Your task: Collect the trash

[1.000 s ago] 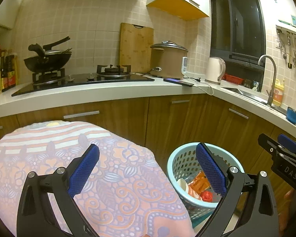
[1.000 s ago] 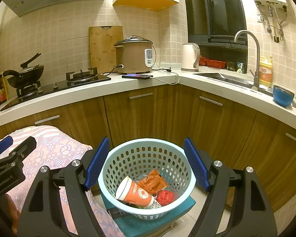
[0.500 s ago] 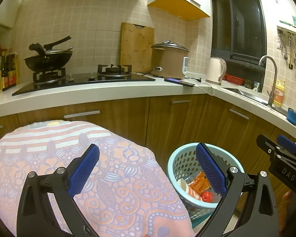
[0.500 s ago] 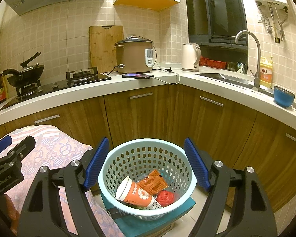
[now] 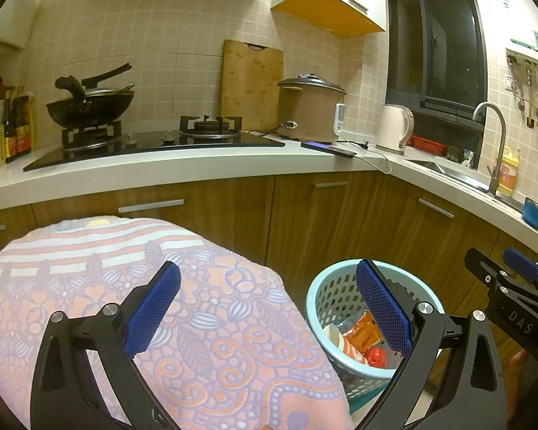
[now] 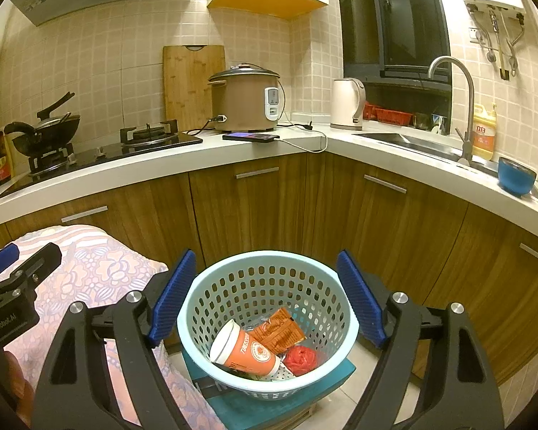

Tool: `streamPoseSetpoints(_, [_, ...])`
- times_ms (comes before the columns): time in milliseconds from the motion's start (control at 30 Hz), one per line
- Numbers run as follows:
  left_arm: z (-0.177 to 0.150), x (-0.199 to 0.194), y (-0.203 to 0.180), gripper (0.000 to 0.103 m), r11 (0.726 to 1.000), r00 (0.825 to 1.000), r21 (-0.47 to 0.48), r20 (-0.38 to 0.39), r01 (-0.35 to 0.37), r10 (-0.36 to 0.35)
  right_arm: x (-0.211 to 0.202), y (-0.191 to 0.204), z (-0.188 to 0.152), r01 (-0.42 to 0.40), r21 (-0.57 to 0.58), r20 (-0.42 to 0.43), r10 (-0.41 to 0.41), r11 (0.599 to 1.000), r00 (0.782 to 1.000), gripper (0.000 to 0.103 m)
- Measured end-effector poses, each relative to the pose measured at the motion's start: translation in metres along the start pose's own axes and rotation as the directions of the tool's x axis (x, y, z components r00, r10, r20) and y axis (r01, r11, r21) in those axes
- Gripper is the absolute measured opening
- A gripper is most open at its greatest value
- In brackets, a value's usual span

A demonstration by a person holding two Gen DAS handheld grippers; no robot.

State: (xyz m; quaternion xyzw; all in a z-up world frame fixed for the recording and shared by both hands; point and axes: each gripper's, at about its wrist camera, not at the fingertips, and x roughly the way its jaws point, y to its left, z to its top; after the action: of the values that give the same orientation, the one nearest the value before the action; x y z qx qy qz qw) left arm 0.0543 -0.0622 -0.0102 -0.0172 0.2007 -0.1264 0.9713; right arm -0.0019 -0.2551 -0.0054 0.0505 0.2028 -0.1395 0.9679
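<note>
Nothing shifted since earlier frame except right hand-held gripper [image 6: 262,302], jaws opening, nothing between pads. Left hand-held gripper [image 5: 267,308] spread wide, empty, above patterned cloth [image 5: 215,322]. Trash sits in pale blue basket [image 6: 269,261], lower centre: paper cup [image 6: 244,353], orange wrapper [image 6: 278,329], red wad [image 6: 299,358]. Likely light, crushable; basket rim stiffest hold.

A pale blue perforated basket [image 6: 269,286] is set upright on a teal stool [image 6: 335,371]. Inside it, an orange paper cup [image 6: 245,351] is laid on its side, beside an orange wrapper [image 6: 278,329] and a crumpled red scrap [image 6: 299,358].
</note>
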Motion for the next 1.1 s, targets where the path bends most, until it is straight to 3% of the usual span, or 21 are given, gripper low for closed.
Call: streamPoseSetpoints(1100, [0.0019, -0.0032, -0.001, 0.095, 1.0, 1.0, 0.008, 0.013, -0.015, 0.014, 0.0088, -0.0022, -0.0058, 0.004, 0.002, -0.014, -0.004, 1.0, 1.0, 0.078])
